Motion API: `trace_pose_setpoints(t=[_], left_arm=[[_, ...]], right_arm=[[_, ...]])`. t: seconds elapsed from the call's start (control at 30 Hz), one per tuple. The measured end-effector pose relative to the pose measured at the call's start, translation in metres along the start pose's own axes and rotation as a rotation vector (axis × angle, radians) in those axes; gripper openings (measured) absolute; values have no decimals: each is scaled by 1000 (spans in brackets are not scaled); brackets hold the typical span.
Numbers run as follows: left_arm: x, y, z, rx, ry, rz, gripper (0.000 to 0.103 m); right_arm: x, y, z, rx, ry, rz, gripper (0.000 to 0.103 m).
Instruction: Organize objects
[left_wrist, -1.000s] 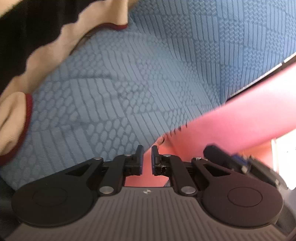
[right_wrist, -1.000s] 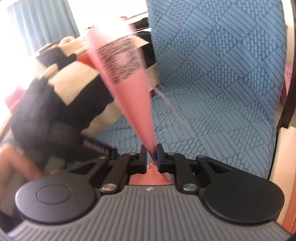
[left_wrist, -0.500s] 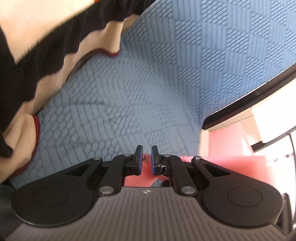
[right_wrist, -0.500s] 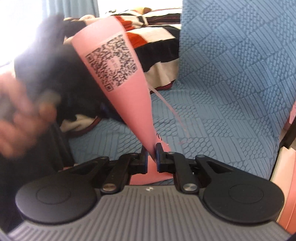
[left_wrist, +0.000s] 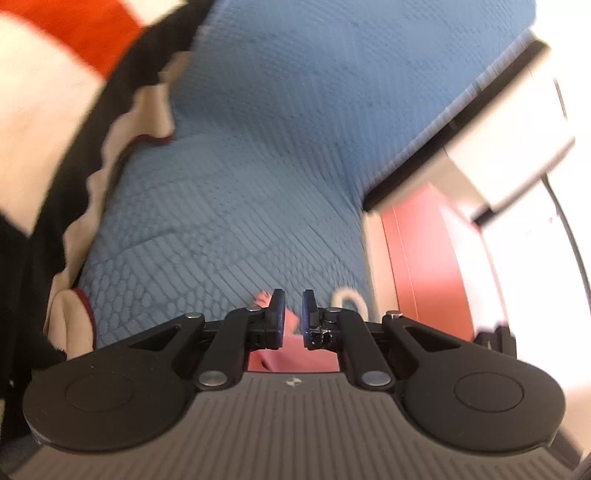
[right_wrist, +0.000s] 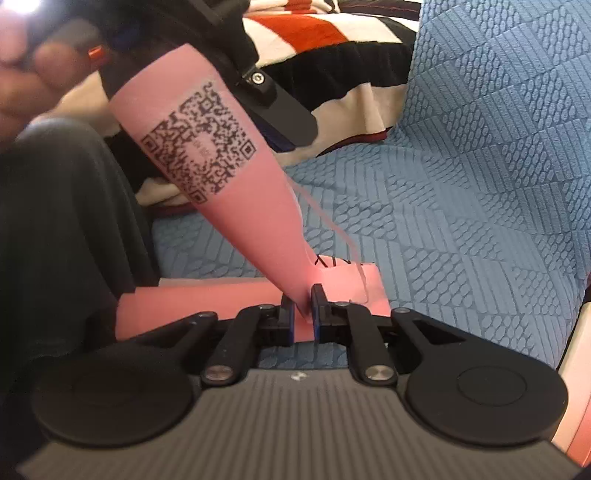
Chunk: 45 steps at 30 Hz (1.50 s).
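Since a second ago my left view has swung right: the pink sheet that filled its lower right is gone, and a white-and-red cabinet (left_wrist: 424, 258) beside the seat has come in. On my right view the pink paper (right_wrist: 236, 192) has tilted lower, its QR code (right_wrist: 199, 144) now sharp.

Surface: blue quilted sofa cover (right_wrist: 461, 184), patterned in squares of ribs and ovals, seat and backrest both. One striped blanket (right_wrist: 332, 48), red, white and black with a cream scalloped edge, lies at the left of the seat.

Count: one pink paper, one QR code, no readable text beside it; some dark handwriting near its lower fold, illegible.

Right gripper (right_wrist: 303, 314): clenched on the paper's lower edge; the sheet rises up-left from the pads, another flap lying flat across behind the fingers, above the seat.

Left gripper (left_wrist: 293, 317): jaws nearly together; something pink sits behind the gap, but I cannot tell whether it is gripped.
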<state>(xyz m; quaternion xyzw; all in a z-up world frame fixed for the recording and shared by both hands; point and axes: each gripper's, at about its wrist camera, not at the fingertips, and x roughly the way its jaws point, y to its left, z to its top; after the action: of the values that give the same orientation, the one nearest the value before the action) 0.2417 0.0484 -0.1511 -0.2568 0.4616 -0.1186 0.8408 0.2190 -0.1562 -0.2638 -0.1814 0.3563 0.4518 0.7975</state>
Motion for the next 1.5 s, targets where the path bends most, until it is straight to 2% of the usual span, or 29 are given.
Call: trace_pose_setpoints(t=[0.2, 0.27, 0.43, 0.53, 0.77, 1.03, 1.27, 1.37, 1.5], left_arm=[[9, -27, 3, 160, 132, 14, 9], [20, -32, 2, 205, 182, 40, 9], [45, -28, -9, 235, 278, 108, 9], [55, -19, -18, 234, 304, 126, 9], [66, -24, -26, 289, 327, 183, 9], [82, -25, -32, 301, 348, 213, 9], [89, -24, -40, 281, 354, 224, 9], [91, -22, -41, 250, 347, 220, 9], [92, -21, -44, 231, 330, 223, 9]], right_arm=[[4, 7, -1, -47, 22, -13, 16], [5, 8, 0, -61, 24, -16, 18], [4, 12, 0, -84, 25, -23, 19], [5, 15, -1, -110, 31, -21, 26], [7, 18, -2, -136, 45, -24, 31], [0, 15, -3, -171, 84, -1, 30], [-22, -5, -6, -54, 87, -27, 30], [-22, -21, -7, 52, 86, -37, 30], [-13, -48, -7, 270, 84, -28, 30]])
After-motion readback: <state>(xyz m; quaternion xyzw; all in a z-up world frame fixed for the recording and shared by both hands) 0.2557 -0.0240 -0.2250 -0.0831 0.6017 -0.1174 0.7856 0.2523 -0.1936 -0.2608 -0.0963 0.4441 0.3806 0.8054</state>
